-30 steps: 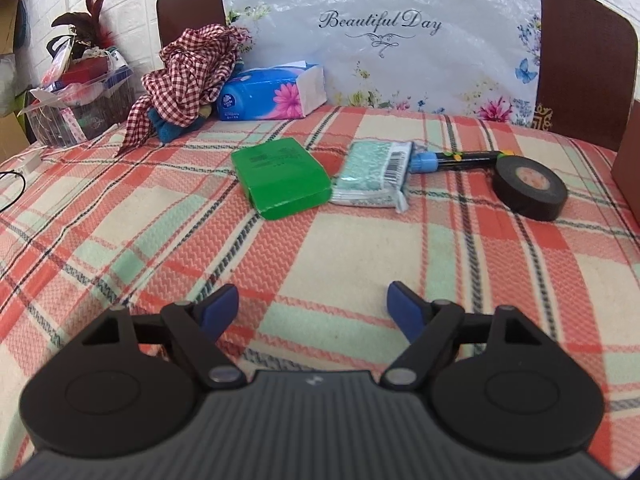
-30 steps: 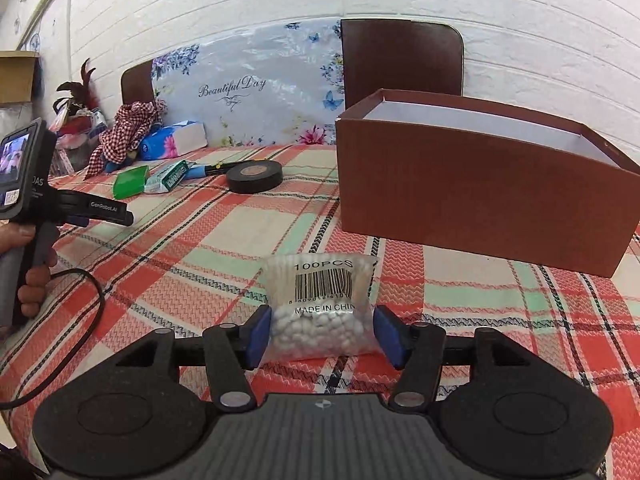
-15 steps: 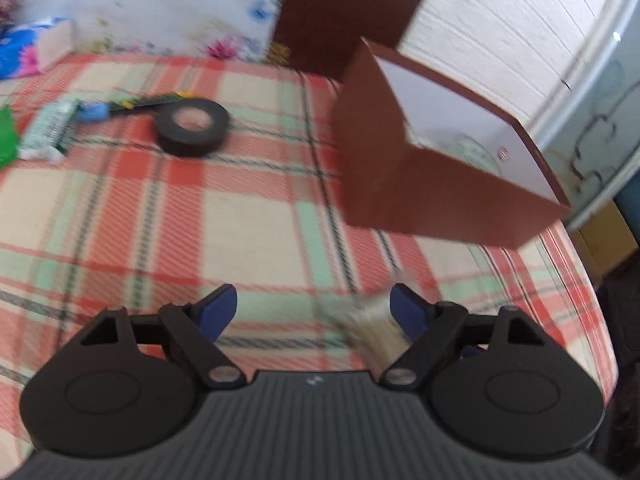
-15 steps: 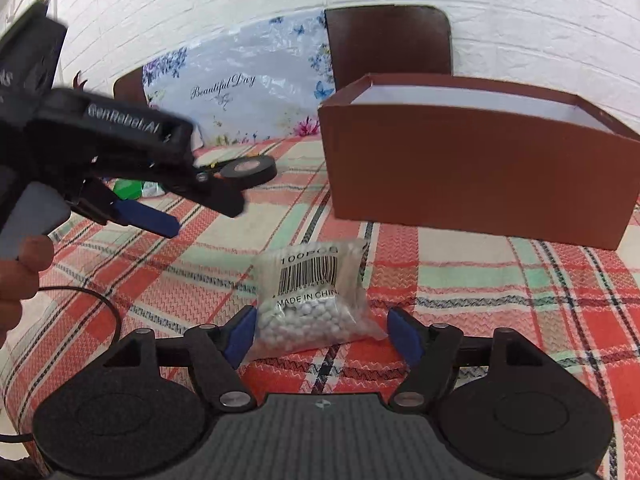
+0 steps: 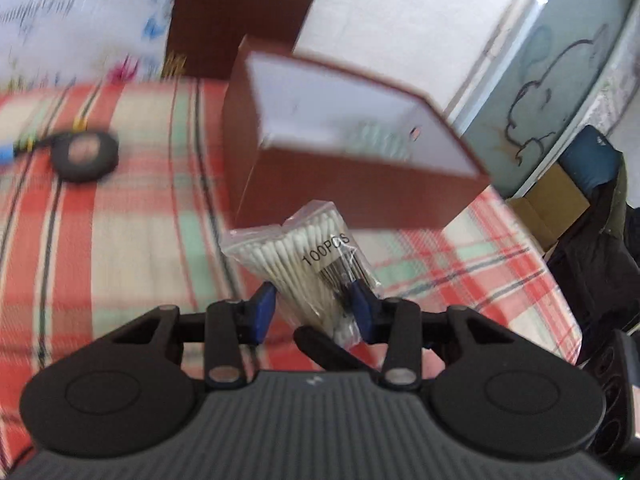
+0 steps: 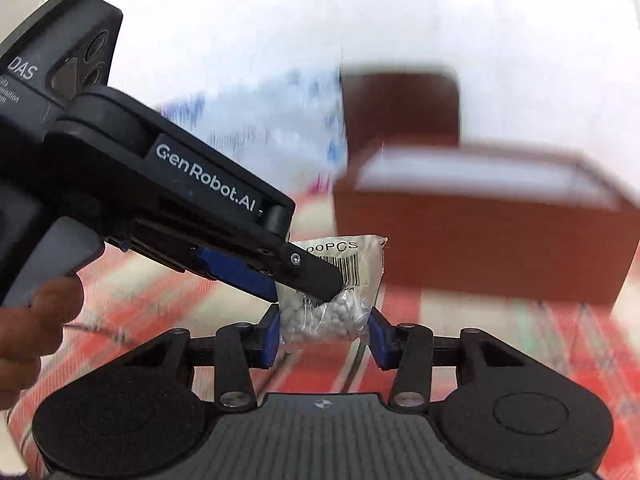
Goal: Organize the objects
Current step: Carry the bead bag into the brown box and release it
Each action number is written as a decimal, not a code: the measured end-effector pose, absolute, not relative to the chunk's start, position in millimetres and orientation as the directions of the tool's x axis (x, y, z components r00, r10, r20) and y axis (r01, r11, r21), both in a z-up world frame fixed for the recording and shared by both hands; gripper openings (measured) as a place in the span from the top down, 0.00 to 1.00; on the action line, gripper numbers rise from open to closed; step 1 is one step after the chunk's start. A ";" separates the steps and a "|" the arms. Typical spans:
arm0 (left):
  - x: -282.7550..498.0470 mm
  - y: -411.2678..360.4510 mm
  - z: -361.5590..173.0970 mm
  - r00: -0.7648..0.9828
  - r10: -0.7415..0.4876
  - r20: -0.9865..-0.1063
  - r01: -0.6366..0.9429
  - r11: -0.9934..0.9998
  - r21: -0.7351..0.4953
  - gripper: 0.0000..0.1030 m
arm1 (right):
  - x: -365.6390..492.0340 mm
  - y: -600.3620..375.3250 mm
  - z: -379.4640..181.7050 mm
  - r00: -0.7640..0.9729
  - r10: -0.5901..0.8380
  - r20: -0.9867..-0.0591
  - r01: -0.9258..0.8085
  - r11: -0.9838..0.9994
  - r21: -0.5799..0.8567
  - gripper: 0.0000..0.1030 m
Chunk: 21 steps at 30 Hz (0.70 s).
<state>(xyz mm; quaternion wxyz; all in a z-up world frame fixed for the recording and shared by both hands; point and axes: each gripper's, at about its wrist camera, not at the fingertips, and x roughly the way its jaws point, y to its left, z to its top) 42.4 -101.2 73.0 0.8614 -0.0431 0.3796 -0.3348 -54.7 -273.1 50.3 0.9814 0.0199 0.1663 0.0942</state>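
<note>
Both grippers, L [image 5: 310, 312] & R [image 6: 323, 336], just closed, fingers grasping cotton swab bag [image 5: 316, 264] near brown box [image 5: 360, 184].

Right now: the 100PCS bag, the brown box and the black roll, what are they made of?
Bag of cotton swabs: thin clear plastic film, glossy and crinkled; the white-tipped sticks show through, with a printed barcode label.
Brown box: looks like cardboard, matte brown outside, white inside; thin straight walls, open top.
Black roll: probably adhesive tape on a pale core; too blurred to judge the finish.
</note>
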 end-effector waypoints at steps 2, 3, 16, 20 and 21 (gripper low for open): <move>44.8 -112.9 96.5 0.529 -0.624 -0.575 0.584 0.759 -0.287 0.58 | -52.0 -278.3 64.7 0.958 0.166 -0.236 -0.159 0.986 0.048 0.56; 47.7 -118.7 105.6 0.542 -0.629 -0.557 0.598 0.755 -0.269 0.58 | -47.7 -281.6 71.0 0.968 0.152 -0.202 -0.147 0.988 0.037 0.56; 122.1 -217.9 109.8 0.661 -0.462 -0.592 0.555 0.831 -0.029 0.22 | 48.9 -339.8 72.1 0.963 -0.147 -0.227 0.146 0.989 -0.020 0.25; 117.0 -197.2 102.4 0.627 -0.516 -0.583 0.565 0.817 -0.115 0.17 | 21.7 -340.3 64.3 0.976 -0.131 -0.173 0.135 0.991 0.012 0.26; 112.2 -193.1 104.2 0.634 -0.516 -0.575 0.565 0.818 -0.111 0.17 | 12.6 -335.0 62.9 0.979 -0.136 -0.149 0.138 0.990 -0.001 0.26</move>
